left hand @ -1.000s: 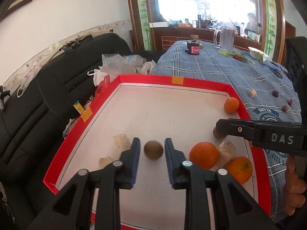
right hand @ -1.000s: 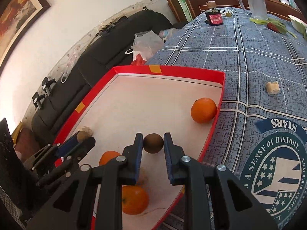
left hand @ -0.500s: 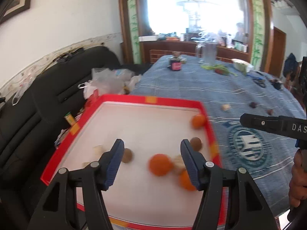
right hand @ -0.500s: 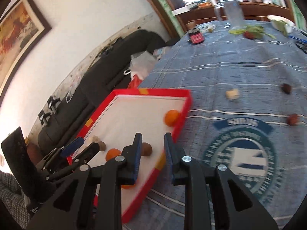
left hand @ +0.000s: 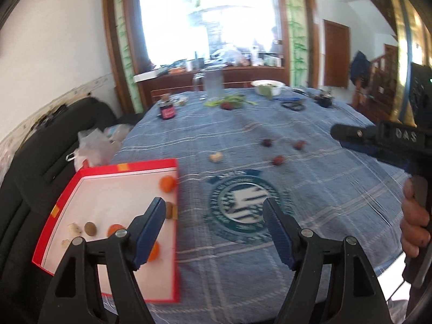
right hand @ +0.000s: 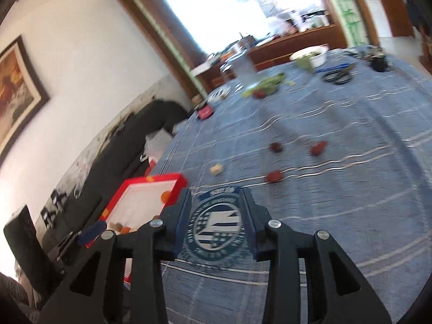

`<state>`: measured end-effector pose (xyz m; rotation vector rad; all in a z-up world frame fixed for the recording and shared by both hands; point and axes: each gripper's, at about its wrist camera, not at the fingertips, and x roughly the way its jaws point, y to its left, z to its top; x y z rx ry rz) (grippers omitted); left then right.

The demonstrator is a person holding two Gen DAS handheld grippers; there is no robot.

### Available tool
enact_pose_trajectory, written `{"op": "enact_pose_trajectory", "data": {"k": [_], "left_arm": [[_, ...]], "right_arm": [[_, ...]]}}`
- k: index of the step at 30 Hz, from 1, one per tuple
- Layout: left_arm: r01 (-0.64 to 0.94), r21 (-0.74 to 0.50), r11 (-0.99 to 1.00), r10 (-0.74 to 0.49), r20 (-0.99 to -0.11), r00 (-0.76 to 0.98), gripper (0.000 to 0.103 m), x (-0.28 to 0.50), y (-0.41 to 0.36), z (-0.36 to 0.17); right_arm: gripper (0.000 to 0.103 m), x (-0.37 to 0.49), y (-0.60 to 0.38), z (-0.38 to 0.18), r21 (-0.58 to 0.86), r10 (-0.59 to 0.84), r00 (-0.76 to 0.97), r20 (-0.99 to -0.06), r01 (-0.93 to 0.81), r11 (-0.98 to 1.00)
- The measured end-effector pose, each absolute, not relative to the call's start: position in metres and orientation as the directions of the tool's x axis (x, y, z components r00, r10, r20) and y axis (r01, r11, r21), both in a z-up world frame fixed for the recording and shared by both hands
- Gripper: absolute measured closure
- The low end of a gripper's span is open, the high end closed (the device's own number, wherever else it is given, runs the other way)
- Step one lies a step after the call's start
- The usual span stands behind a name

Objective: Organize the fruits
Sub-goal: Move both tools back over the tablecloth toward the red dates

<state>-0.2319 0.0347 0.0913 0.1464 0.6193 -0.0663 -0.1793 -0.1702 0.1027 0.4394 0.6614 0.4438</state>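
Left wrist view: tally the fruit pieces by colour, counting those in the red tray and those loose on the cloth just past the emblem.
Orange fruits: 3
Brown fruits: 2
Dark red fruits: 3
Pale pieces: 3
Total visible: 11

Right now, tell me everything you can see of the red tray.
The red tray is a shallow rectangular box with red walls, a white floor and yellow tape patches on its rim. It looks like cardboard. It lies flat on the blue checked tablecloth at the table's left edge, beside the black sofa. Inside lie oranges, small brown fruits and pale pieces. Neither gripper touches it.
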Motion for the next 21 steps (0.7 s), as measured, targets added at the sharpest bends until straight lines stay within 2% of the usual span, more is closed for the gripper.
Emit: {"op": "enact_pose_trajectory", "data": {"k": [7,12,15,17,19,21], "left_arm": [[0.165,0.146,0.975,-0.055,-0.561,0.826,0.029,-0.263,0.007,0.104],[0.202,0.135,0.970,-0.108,-0.507,0.855,0.029,-0.294,-0.010,0.134],[0.235,0.138,0.962,-0.156,-0.426,0.891,0.028,-0.319,-0.024,0.169],[0.249,0.145,0.958,-0.184,-0.358,0.916,0.023,-0.338,-0.032,0.192],[0.268,0.136,0.954,-0.220,-0.292,0.931,0.023,-0.354,-0.041,0.218],[0.294,0.131,0.947,-0.261,-0.222,0.940,0.023,-0.369,-0.054,0.245]], "right_arm": [[0.062,-0.211,-0.216,0.108,0.570,0.500,0.754,-0.426,-0.205,0.796],[0.062,-0.241,-0.232,0.127,0.565,0.478,0.793,-0.379,-0.211,0.798],[0.062,-0.262,-0.241,0.148,0.556,0.468,0.819,-0.333,-0.230,0.799],[0.062,-0.279,-0.248,0.165,0.545,0.456,0.839,-0.297,-0.243,0.802],[0.061,-0.303,-0.257,0.185,0.530,0.434,0.863,-0.260,-0.248,0.811],[0.056,-0.325,-0.267,0.201,0.521,0.412,0.884,-0.221,-0.250,0.816]]}}
